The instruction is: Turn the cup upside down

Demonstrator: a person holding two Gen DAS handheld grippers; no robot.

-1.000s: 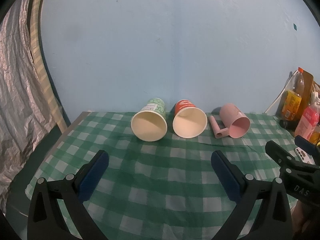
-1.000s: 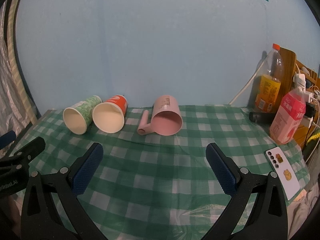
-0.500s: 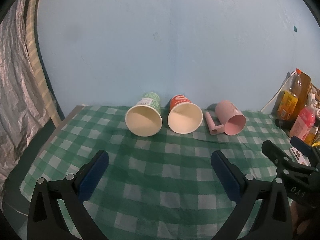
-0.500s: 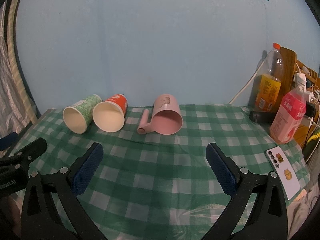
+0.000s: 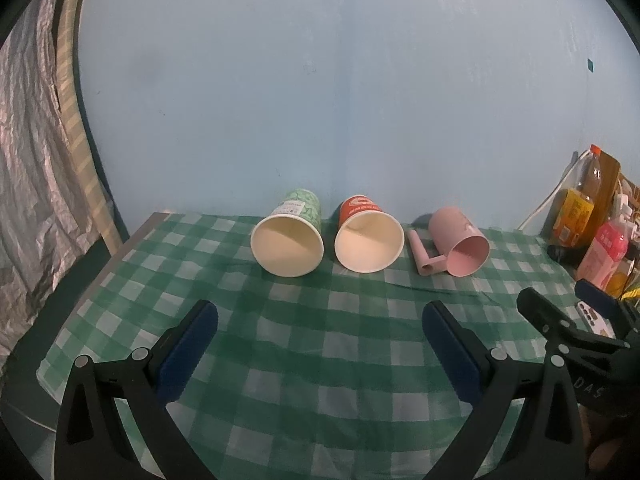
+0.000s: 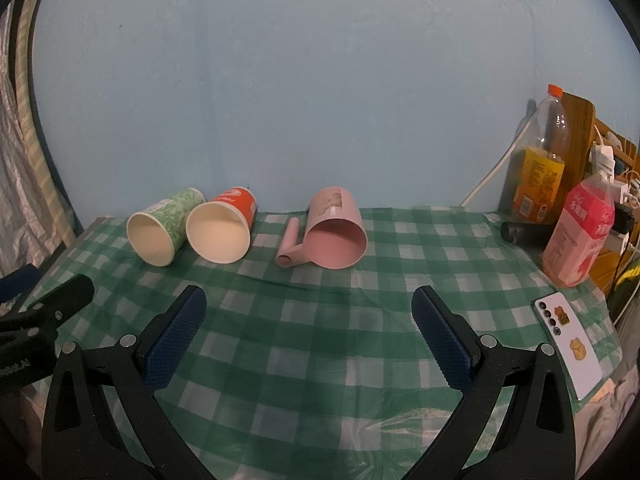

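Note:
Three cups lie on their sides at the back of the table, mouths toward me: a green paper cup (image 5: 289, 238) (image 6: 162, 227), a red paper cup (image 5: 366, 236) (image 6: 222, 228) and a pink plastic mug (image 5: 460, 242) (image 6: 334, 234) with a handle (image 6: 289, 242). My left gripper (image 5: 320, 324) is open and empty, well short of the green and red cups. My right gripper (image 6: 308, 312) is open and empty, short of the pink mug. Each gripper shows at the edge of the other's view.
A green checked cloth (image 6: 320, 320) covers the table. At the right stand an orange-drink bottle (image 6: 540, 160), a pink bottle (image 6: 580, 232), a dark cylinder (image 6: 524, 234), cables, and a phone (image 6: 566, 340) lying flat. A foil curtain (image 5: 32, 160) hangs at the left.
The left gripper has risen or tilted, so the cups sit lower and farther left in its view. The right gripper has barely moved. Both stay open.

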